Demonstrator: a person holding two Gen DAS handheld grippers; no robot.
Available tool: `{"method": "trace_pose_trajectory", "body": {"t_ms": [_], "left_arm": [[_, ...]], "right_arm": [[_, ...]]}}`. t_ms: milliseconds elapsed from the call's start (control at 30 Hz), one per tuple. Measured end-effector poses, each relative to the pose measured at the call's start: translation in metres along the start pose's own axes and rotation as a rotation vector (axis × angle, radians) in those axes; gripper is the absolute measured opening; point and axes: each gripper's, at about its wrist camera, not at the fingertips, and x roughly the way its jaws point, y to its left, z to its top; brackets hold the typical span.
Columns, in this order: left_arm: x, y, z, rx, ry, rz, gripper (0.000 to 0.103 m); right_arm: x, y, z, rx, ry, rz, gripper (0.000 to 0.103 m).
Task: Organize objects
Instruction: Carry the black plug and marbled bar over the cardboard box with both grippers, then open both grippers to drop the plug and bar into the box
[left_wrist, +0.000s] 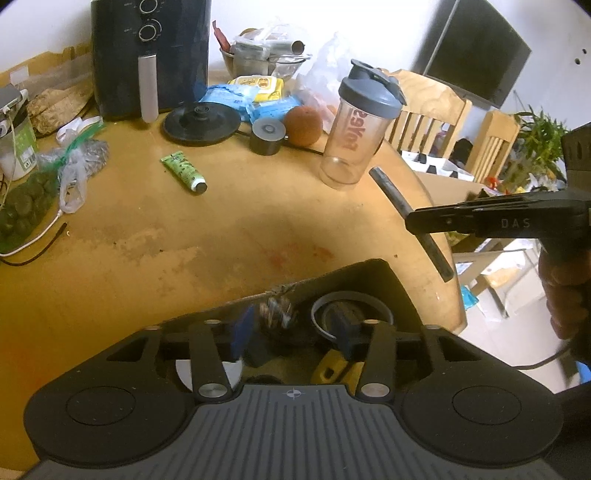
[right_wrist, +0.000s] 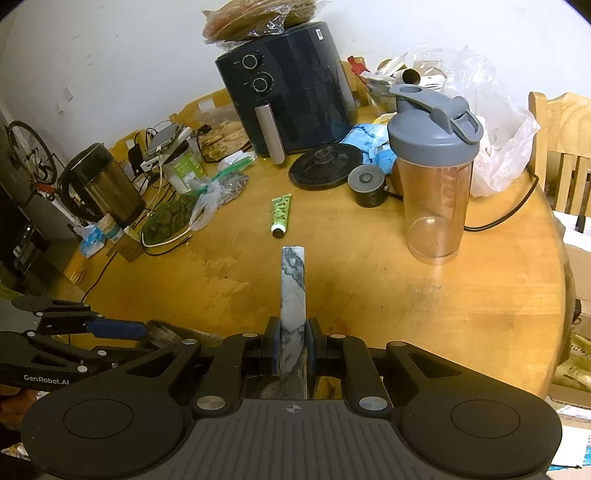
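Note:
My right gripper (right_wrist: 293, 347) is shut on a flat marble-patterned bar (right_wrist: 293, 291) that sticks out forward over the wooden table (right_wrist: 406, 314). In the left wrist view the same bar (left_wrist: 388, 188) looks dark and slants across the right gripper (left_wrist: 410, 221) at the table's right edge. My left gripper (left_wrist: 291, 328) stands open over an open cardboard box (left_wrist: 369, 273). In the box lie a grey ring lid (left_wrist: 351, 299), a yellow item (left_wrist: 332, 369) and a dark bundle (left_wrist: 275, 312), none pressed by the blue pads (left_wrist: 242, 328). The left gripper (right_wrist: 122, 339) also shows at lower left.
A green tube (right_wrist: 280, 214) lies mid-table. Behind it stand a clear shaker bottle (right_wrist: 436, 184), a small black cylinder (right_wrist: 367, 188), a black round base (right_wrist: 325, 168) and an air fryer (right_wrist: 291, 92). A kettle (right_wrist: 99, 188), bags and cables crowd the left. Chairs (left_wrist: 432, 107) stand past the edge.

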Motion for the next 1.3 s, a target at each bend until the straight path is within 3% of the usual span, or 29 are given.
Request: {"method": "trace_pose_trajectory", "body": {"t_ms": [367,633,1133,1200,1300], "left_arm": [[-0.015,0.006,-0.01,-0.097,-0.038,0.066,0.055],[-0.026,0.015,-0.018,-0.152,-0.05,0.106,0.055],[-0.044,0.029,-0.032,-0.233,-0.072,0.167,0.055],[-0.046,0.031,-0.034,-0.244,-0.072,0.173,0.055],[-0.047,0.034,-0.035,-0.253,-0.072,0.179,0.055]], "right_arm": [[0.001,0.007,-0.009,-0.043,0.038,0.043,0.017],[0.009,0.023,-0.01,-0.149,0.075,0.094,0.017],[0.017,0.084,0.012,-0.703,0.106,0.223,0.018],[0.021,0.09,0.009,-0.769,0.112,0.214,0.043],[0.027,0.093,0.006,-0.798,0.116,0.196,0.059]]}}
